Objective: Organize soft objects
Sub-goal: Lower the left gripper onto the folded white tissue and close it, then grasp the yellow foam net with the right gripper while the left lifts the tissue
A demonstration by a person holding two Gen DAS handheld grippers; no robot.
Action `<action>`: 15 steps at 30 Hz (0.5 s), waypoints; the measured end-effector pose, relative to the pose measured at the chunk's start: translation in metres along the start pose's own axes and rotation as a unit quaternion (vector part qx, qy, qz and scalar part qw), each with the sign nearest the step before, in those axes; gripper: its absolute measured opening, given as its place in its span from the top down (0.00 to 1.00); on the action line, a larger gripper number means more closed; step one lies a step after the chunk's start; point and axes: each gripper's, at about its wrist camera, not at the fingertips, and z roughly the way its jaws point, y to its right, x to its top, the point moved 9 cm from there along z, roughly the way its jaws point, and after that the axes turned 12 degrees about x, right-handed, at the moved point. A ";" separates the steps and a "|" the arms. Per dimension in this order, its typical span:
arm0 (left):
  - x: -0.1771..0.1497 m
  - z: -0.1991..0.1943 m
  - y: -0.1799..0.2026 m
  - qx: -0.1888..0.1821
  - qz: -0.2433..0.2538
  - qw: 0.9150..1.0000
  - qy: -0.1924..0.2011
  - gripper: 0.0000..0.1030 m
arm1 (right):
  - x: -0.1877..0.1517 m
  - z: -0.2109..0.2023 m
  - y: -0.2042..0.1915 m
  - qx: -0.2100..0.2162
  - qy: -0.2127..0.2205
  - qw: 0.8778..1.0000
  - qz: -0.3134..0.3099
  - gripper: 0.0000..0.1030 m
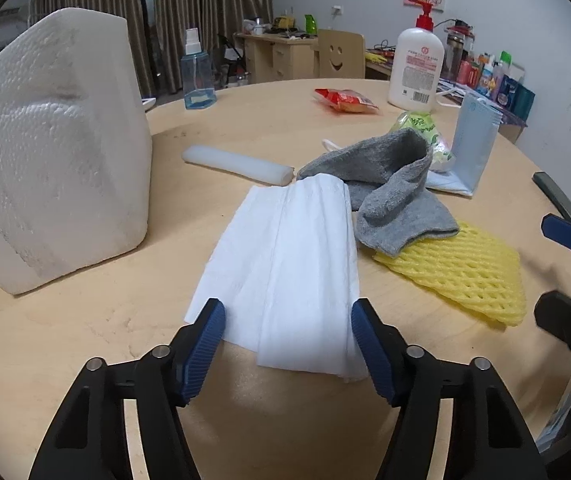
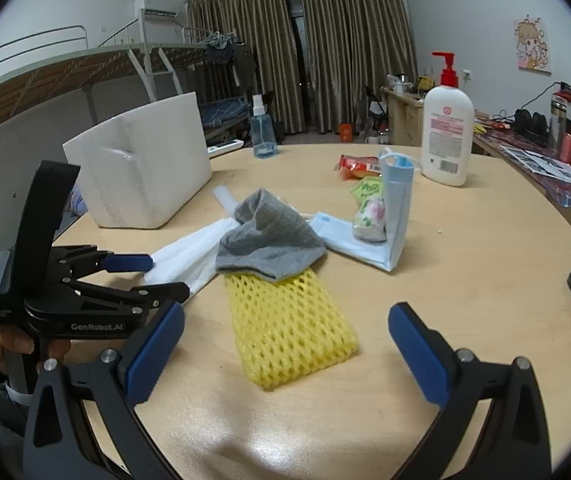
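In the left wrist view, the left gripper (image 1: 285, 320) stands wide open astride the near end of the tissue (image 1: 285, 264), holding nothing; a sock (image 1: 389, 196) overlaps the tissue's far end and the yellow net (image 1: 457, 268). In the right wrist view, the right gripper (image 2: 285, 328) gapes wide and empty over the table (image 2: 465, 280), the net (image 2: 289, 328) lying between its fingers, a mask (image 2: 389, 220) beyond.
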 end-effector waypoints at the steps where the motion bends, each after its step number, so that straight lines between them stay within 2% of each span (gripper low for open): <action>1: 0.001 0.000 0.000 0.001 0.001 1.000 0.000 0.45 | -0.001 0.001 -0.001 0.000 -0.004 1.000 -0.001 0.00; 4: 0.002 -0.001 0.000 -0.001 0.003 1.000 0.002 0.67 | -0.002 0.003 -0.001 0.004 -0.012 1.000 -0.005 0.00; 6: 0.003 -0.001 0.000 -0.004 0.005 1.000 0.004 0.72 | -0.003 0.005 -0.002 0.005 -0.016 1.000 -0.007 0.00; 8: 0.003 -0.001 0.001 -0.009 0.004 1.000 0.006 0.89 | -0.002 0.006 -0.001 0.002 -0.017 1.000 -0.009 0.00; 15: -0.001 -0.013 -0.002 -0.033 -0.004 0.999 0.020 0.92 | -0.001 0.017 -0.001 -0.014 -0.042 0.999 -0.024 0.00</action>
